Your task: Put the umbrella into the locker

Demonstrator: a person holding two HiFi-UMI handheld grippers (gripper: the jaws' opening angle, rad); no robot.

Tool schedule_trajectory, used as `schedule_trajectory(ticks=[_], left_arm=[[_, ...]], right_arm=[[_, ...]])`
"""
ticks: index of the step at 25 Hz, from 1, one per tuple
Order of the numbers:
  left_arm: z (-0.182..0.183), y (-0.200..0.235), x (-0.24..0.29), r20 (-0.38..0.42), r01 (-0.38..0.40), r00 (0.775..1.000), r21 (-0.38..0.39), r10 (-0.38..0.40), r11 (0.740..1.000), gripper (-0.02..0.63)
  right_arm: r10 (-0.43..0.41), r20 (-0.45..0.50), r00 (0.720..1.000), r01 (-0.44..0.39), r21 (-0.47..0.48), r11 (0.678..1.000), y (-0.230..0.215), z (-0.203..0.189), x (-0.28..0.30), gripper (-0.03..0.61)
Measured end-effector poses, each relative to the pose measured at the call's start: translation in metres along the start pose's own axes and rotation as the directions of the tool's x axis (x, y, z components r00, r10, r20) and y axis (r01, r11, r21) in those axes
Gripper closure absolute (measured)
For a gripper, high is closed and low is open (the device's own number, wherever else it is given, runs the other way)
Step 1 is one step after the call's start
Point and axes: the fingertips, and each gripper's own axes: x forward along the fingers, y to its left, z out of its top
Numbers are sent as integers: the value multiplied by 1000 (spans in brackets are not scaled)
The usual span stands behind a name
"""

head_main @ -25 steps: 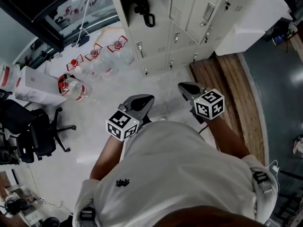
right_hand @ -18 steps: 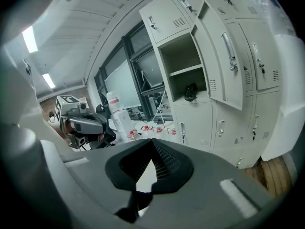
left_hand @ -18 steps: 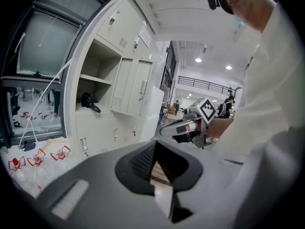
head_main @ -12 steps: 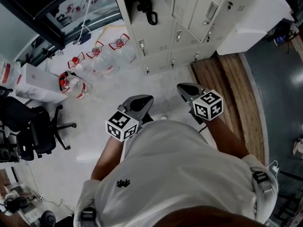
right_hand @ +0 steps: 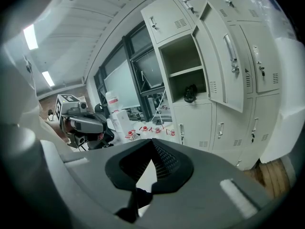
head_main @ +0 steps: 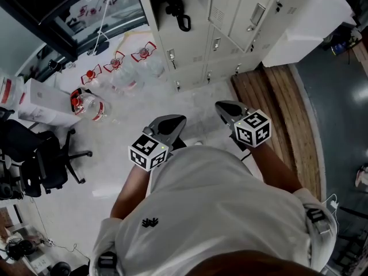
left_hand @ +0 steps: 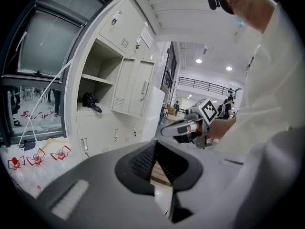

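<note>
**A:** Head view first. Where's the thing at?

**B:** The black folded umbrella (head_main: pixel 178 17) is lying on the bottom of the open compartment in the pale grey metal locker (head_main: pixel 192 50), at the top of the shot. Both claws are down by the person's white shirt (head_main: pixel 218 206), well apart from it. The left gripper (head_main: pixel 177 119) and right gripper (head_main: pixel 223 104) sit side by side, pointing toward the lockers and touching nothing.

**A:** Anything else around?

**B:** There are clear plastic water bottles with red caps (head_main: pixel 92 107) on the floor left of the lockers. A black office chair (head_main: pixel 46 160) is at the left edge, and a wooden plank floor strip (head_main: pixel 282 114) runs down the right.

**A:** Ok, left gripper view?

**B:** The jaws are pinched together at the tips with nothing between them. You just see a sliver of floor through the gap behind the pads. The umbrella is off to the left, sitting under the compartment's inner shelf, with the open locker door (left_hand: pixel 140 87) just beside it. The right gripper hangs in the air right of centre, well clear of the lockers.

**A:** And the right gripper view?

**B:** Same deal, jaws closed tight on nothing at all. The umbrella is up and to the right of the jaw tips, inside that open compartment, and the door hangs open on its right side. The left gripper shows at the left edge with the bottles on the floor behind it.
</note>
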Motion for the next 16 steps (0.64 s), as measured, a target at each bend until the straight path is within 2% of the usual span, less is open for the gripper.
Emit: schedule_trajectory(ticks=[16], left_arm=[[3, 16, 31, -13, 39, 999, -12, -39, 999, 557]], right_arm=[[-17, -26, 1000, 17, 1, 1000, -24, 0, 12, 575]])
